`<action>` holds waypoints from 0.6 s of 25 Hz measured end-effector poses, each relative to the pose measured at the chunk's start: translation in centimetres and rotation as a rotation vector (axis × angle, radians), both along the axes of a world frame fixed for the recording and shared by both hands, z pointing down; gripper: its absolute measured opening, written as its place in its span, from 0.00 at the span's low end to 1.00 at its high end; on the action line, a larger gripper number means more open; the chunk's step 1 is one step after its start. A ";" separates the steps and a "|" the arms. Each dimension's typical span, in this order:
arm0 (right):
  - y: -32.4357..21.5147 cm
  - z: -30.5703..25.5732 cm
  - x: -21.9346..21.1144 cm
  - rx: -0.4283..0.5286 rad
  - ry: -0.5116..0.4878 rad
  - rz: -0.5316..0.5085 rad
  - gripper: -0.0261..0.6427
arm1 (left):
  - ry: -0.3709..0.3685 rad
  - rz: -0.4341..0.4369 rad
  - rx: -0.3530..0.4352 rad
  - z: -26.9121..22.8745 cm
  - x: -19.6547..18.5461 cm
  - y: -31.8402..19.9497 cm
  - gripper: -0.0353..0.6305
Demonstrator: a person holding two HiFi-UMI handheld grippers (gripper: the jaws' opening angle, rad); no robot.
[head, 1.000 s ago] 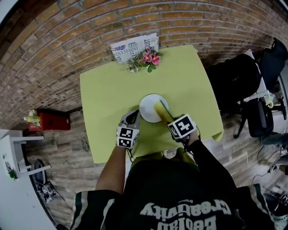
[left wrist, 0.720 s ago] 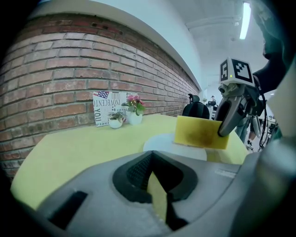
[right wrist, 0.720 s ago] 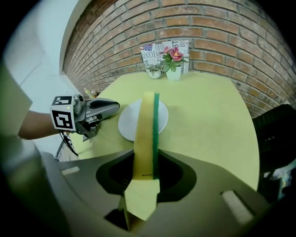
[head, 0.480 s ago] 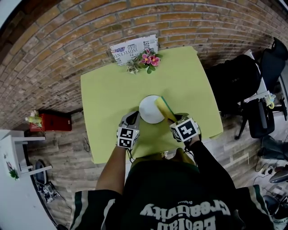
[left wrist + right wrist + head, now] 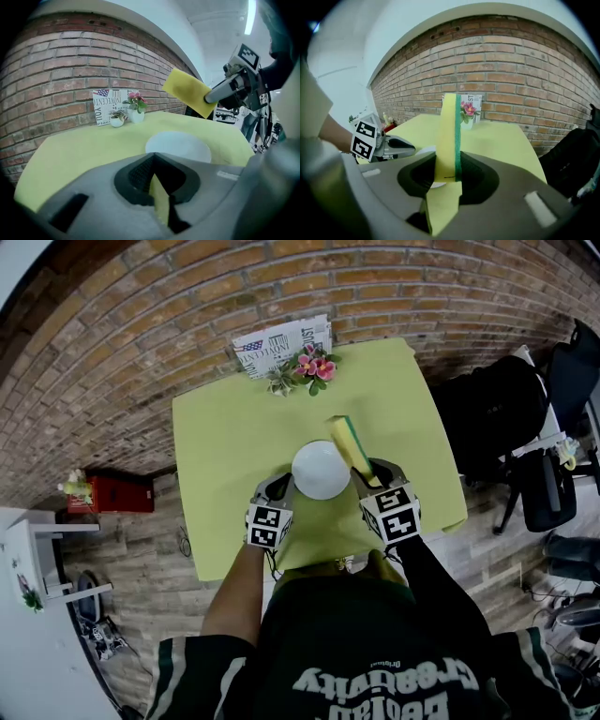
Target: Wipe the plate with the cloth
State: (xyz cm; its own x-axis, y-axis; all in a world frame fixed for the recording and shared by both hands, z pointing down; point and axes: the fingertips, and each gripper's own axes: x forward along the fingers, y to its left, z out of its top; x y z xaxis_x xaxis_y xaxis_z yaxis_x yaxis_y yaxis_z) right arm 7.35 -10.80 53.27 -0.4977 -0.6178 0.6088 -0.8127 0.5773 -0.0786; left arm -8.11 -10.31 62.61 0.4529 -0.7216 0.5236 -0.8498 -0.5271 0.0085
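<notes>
The right gripper has its jaws clamped on the yellow, green-edged cloth, held in the air past the white plate's 2 o'clock rim, while the left gripper, jaws nearly together, rests at the plate's 7 o'clock, with bare tablecloth from 9 to 12.

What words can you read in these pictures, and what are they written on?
"YOU": sideways on the printed card standing by the brick wall; its other print is too small to read.
"Creativity": upside down on the person's shirt; the line under it is partly cut off and unclear.
The marker cubes show only black-and-white squares, no words.
</notes>
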 end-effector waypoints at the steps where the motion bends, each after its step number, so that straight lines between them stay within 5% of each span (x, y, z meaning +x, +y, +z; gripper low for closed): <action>1: -0.2 -0.6 0.0 0.034 -0.012 0.001 0.23 | 0.000 -0.001 -0.003 0.0 0.0 0.0 0.06; 8: -1.7 -4.8 -0.4 0.230 -0.079 -0.003 0.24 | 0.030 -0.068 -0.032 -0.3 -0.5 -0.6 0.06; 15: -3.0 -7.9 -0.2 0.313 -0.128 0.016 0.24 | 0.043 -0.115 0.137 -7.7 -0.2 -0.8 0.06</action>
State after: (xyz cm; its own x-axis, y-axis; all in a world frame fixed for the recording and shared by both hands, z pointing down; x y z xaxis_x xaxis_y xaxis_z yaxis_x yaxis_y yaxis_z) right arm 7.17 -13.83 45.40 -0.5468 -0.7729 0.3219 -0.8167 0.5771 -0.0017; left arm -8.35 -11.11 54.88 0.3832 -0.8332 0.3986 -0.9048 -0.4255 -0.0196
